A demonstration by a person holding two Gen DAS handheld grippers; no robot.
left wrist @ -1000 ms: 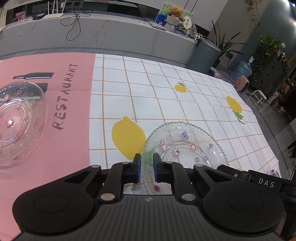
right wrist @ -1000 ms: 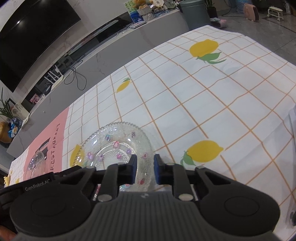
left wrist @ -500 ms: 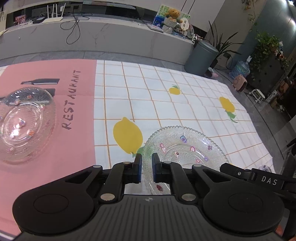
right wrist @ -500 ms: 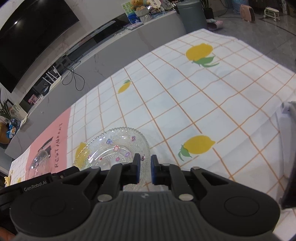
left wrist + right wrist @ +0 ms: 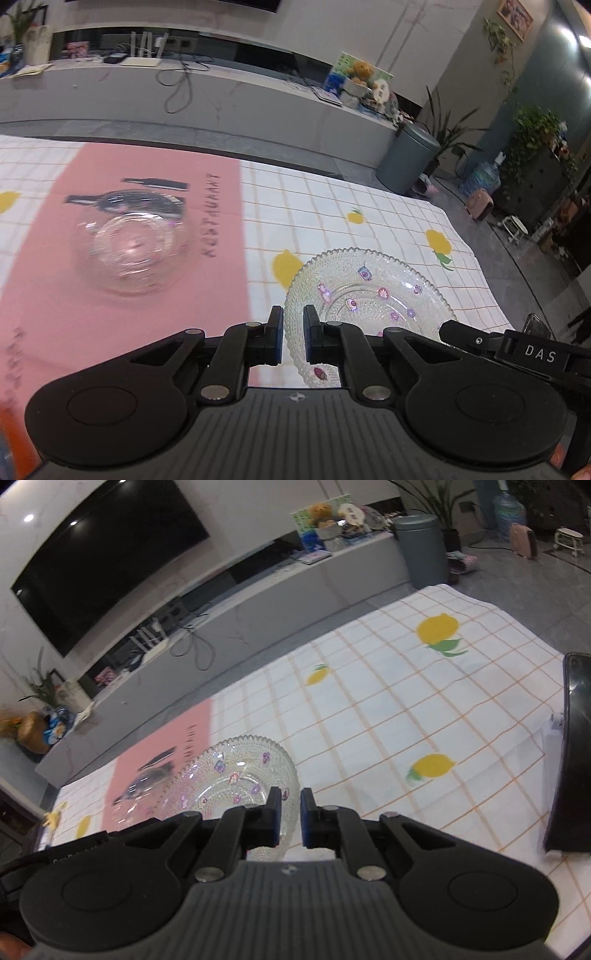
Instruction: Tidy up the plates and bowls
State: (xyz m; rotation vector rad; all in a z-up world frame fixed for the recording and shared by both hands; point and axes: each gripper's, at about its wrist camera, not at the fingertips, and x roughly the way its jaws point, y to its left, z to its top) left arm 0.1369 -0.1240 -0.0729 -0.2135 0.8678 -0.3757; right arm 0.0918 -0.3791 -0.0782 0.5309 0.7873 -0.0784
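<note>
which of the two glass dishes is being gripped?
The beaded glass plate with small coloured motifs: the left hand-held gripper and right hand-held gripper pinch its opposite rims. The clear glass bowl sits untouched on the pink placemat.

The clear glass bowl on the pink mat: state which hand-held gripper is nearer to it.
Left. The left hand-held gripper grips the plate rim on the side facing the bowl; the right hand-held gripper grips the opposite rim, with the plate between it and the bowl.

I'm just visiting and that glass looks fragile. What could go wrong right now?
Both grippers pinch only the thin beaded rim of the glass plate, left gripper on one side, right gripper opposite; smooth glass could slip. If the hands drift apart, it may twist free. The glass bowl sits nearby, risking a knock.
</note>
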